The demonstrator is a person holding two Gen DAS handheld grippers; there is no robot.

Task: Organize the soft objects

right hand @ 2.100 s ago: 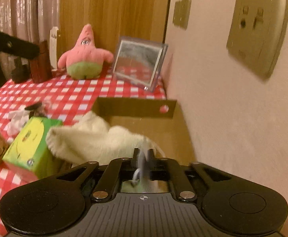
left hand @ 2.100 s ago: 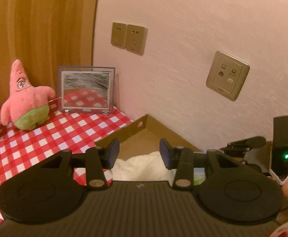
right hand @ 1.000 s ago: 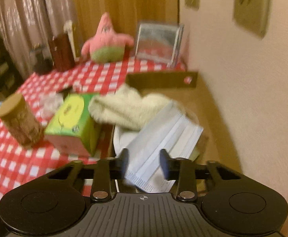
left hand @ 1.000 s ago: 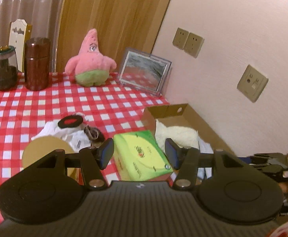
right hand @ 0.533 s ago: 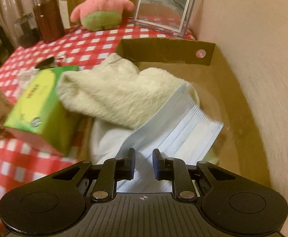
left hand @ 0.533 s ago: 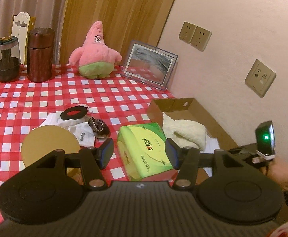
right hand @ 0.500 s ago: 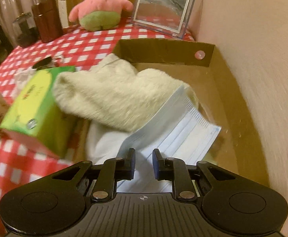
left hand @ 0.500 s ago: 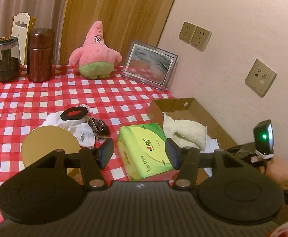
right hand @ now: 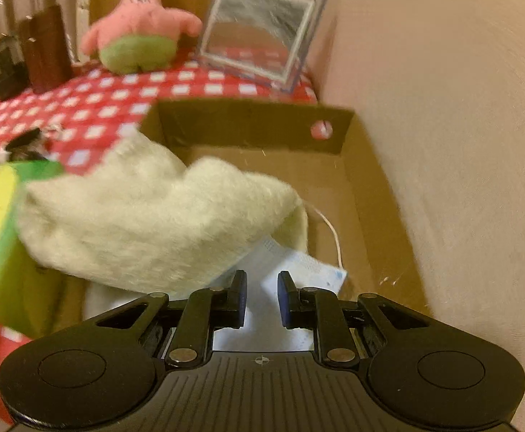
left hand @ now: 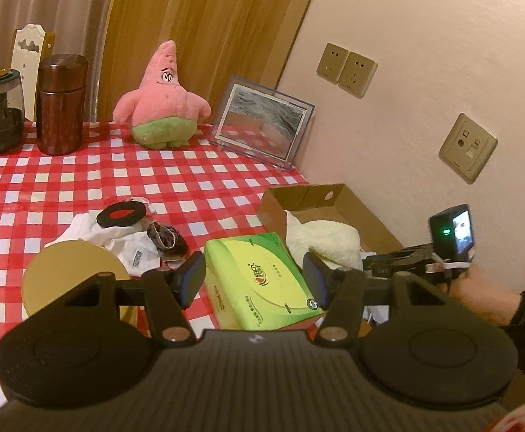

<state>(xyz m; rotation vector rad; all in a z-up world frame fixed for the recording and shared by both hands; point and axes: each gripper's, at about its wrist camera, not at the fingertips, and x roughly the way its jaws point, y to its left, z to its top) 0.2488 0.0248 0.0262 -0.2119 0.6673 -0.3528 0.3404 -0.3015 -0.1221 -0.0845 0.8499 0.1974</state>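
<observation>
landmark: the box, open cardboard, set against the wall; every place below is told from it.
key relation: the mask lies on the near floor of the box, straight ahead of and under the right tongs; its long axis seems to run from the near end toward the far right wall, though much of it is hidden.
nearer hand: the right, over the near end of the box; the left is off to the box's left.
right tongs: jaws narrow but apart, the mask showing in the gap below them, the pads clamping nothing.
left tongs: jaws parted and just now widening, hanging above the tissue pack, gripping nothing.
box contents: a fluffy towel draped across the left wall with one end hanging outside; the mask partly under it; a thin white cord by the towel's right edge; the far half bare.
outside the box: the tissue pack touching the left wall; a white cloth further left; a plush star well beyond the far end.
judgement: more soft things remain outside than in.
</observation>
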